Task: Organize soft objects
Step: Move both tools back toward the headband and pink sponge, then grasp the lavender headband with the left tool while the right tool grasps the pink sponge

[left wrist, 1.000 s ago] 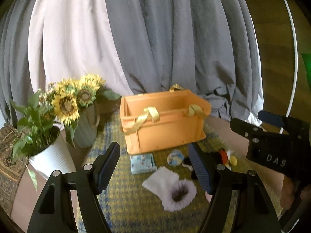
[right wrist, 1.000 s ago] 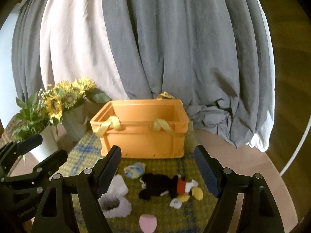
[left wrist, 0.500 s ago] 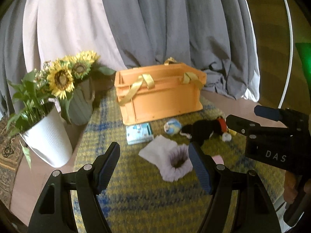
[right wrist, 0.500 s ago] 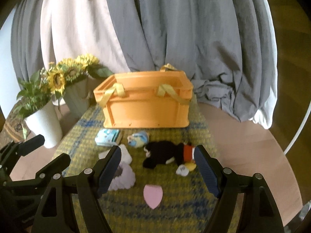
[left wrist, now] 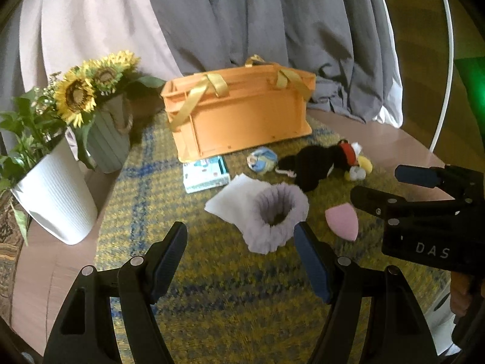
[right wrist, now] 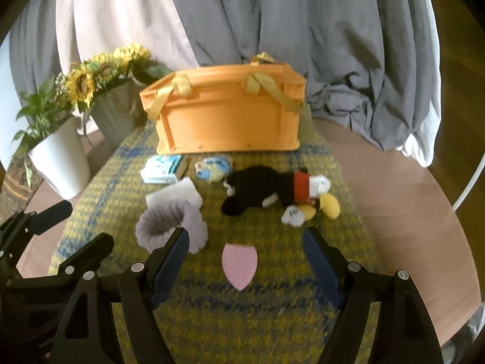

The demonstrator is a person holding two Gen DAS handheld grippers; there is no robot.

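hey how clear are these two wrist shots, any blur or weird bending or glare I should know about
Left wrist view: fairly sharp on the orange crate and sunflowers; the mat near the jaws smears, and a green glare marks the right edge. Right wrist view: softer overall, with the plush toy and pink sponge blurred. Both views: fisheye bending curves the curtain and darkens the corners.

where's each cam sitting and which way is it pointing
Left wrist: rides the left claw, looking forward and down at the lilac sock; its own open fingers show, the right claw at the right edge.
Right wrist: rides the right claw, looking forward and down at the pink pad; own open fingers show, left claw at lower left.
Shared: orange crate, black plush toy, sunflowers.
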